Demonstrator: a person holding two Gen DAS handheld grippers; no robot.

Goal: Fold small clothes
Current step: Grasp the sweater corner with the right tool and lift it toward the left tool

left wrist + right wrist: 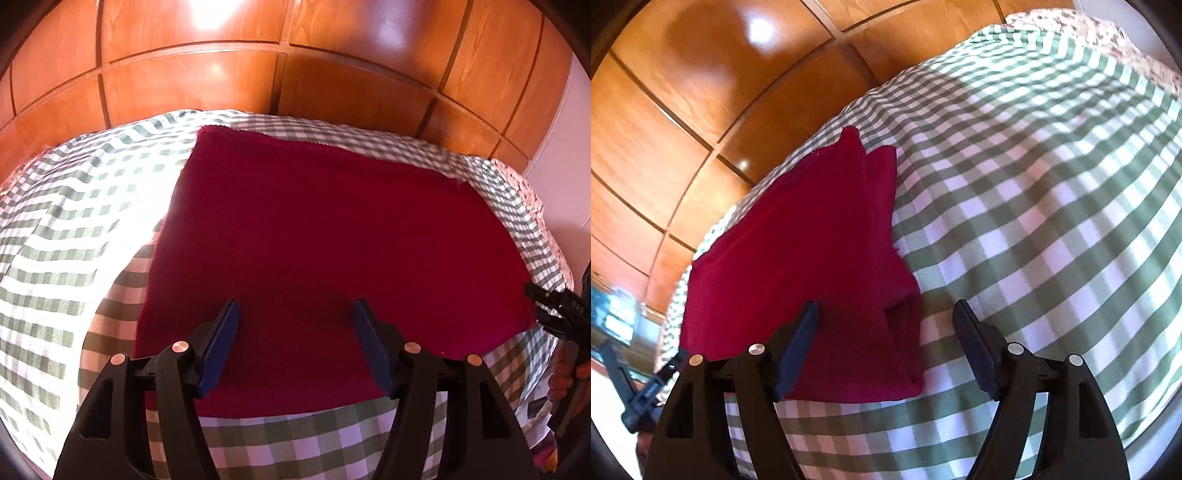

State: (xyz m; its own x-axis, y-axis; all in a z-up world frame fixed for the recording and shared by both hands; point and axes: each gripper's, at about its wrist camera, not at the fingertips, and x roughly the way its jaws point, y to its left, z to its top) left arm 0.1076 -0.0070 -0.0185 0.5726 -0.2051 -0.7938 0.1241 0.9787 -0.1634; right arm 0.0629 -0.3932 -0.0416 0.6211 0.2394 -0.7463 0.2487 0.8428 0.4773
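A dark red cloth (332,229) lies flat on the green-and-white checked bed cover (74,229). My left gripper (295,310) is open and empty, hovering over the cloth's near edge. In the right wrist view the red cloth (812,240) lies folded, with layered edges at its far corner and a small fold opening near its right edge. My right gripper (886,310) is open and empty above the cloth's near right corner. The right gripper also shows at the right edge of the left wrist view (554,310), held by a hand.
A brown wooden panelled headboard (295,66) rises behind the bed. The checked cover (1052,203) spreads wide to the right of the cloth. A floral patterned fabric (1108,33) lies at the bed's far edge. The left gripper's body (639,391) shows at lower left.
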